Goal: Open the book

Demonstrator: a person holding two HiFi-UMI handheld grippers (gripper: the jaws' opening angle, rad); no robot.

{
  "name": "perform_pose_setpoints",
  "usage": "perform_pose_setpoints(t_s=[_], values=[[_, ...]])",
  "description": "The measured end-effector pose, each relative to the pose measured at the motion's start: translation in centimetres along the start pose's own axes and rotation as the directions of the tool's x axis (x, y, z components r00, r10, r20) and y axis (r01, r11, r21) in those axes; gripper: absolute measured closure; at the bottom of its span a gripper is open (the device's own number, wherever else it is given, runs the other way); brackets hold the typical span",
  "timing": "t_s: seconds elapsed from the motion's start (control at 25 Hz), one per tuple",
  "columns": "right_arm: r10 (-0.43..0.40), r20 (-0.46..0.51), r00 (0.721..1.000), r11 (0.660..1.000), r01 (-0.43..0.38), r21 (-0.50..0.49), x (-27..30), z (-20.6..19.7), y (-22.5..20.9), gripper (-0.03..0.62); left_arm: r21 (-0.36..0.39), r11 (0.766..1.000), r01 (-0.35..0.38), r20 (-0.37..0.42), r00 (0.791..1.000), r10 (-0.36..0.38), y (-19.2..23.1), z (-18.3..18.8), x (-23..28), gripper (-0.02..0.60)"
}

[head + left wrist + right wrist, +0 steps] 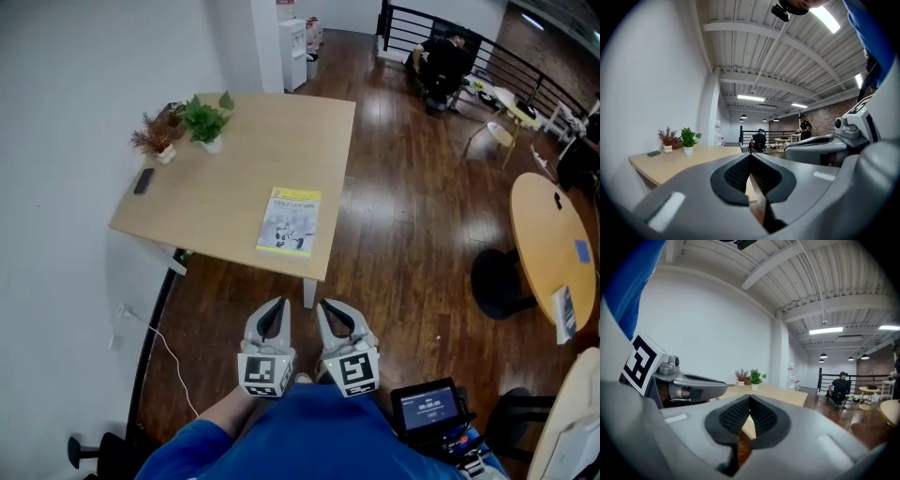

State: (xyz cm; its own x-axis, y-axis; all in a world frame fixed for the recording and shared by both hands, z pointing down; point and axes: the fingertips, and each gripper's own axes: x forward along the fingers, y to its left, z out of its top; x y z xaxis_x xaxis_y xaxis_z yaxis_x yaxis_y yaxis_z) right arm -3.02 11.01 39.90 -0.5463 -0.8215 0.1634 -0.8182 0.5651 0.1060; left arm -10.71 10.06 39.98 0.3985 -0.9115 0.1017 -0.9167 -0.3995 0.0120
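Note:
The book (289,221) lies closed, yellow-and-white cover up, near the front edge of the wooden table (234,178). My left gripper (274,307) and right gripper (330,309) hang side by side over the floor, short of the table and apart from the book. Both point towards it. In the left gripper view the left gripper (751,157) has its black pads together with nothing between them. The right gripper (750,398) looks the same in its own view, pads meeting at the tips and empty. Each view shows the table top beyond the jaws.
Two potted plants (204,122) and a dark remote (142,180) sit at the table's far left. A white wall runs along the left, with a cable (159,339) on the floor. A round table (548,244), a black stool (497,281) and a seated person (445,58) are to the right and behind.

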Motion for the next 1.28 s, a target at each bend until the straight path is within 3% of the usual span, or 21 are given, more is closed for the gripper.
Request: perform_pose_setpoints(t_s=[0.44,0.84,1.04,1.28], values=[[-0.006,0.004,1.0,0.999,0.006,0.046,8.1,-1.3,-6.6,0.591,0.004,1.0,0.007,-0.068,0.998,-0.007,3.0,-1.4,9.4,0.574],[0.028,-0.072,0.997,0.996,-0.021,0.091,13.5,-4.2,-11.7,0.591,0.002,1.0,-0.013,-0.16,0.987,0.013,4.4,-3.9,16.6,0.575],[0.005,-0.115,0.993,0.991,0.01,0.137,14.7,-5.4,-12.3,0.591,-0.005,1.0,0.021,-0.186,0.982,-0.022,4.9,-4.8,18.3,0.574],[-0.057,-0.149,0.987,0.989,0.076,0.124,16.1,-6.4,-13.6,0.591,-0.015,0.998,0.069,-0.238,0.969,-0.071,5.8,-6.8,20.0,0.575]])
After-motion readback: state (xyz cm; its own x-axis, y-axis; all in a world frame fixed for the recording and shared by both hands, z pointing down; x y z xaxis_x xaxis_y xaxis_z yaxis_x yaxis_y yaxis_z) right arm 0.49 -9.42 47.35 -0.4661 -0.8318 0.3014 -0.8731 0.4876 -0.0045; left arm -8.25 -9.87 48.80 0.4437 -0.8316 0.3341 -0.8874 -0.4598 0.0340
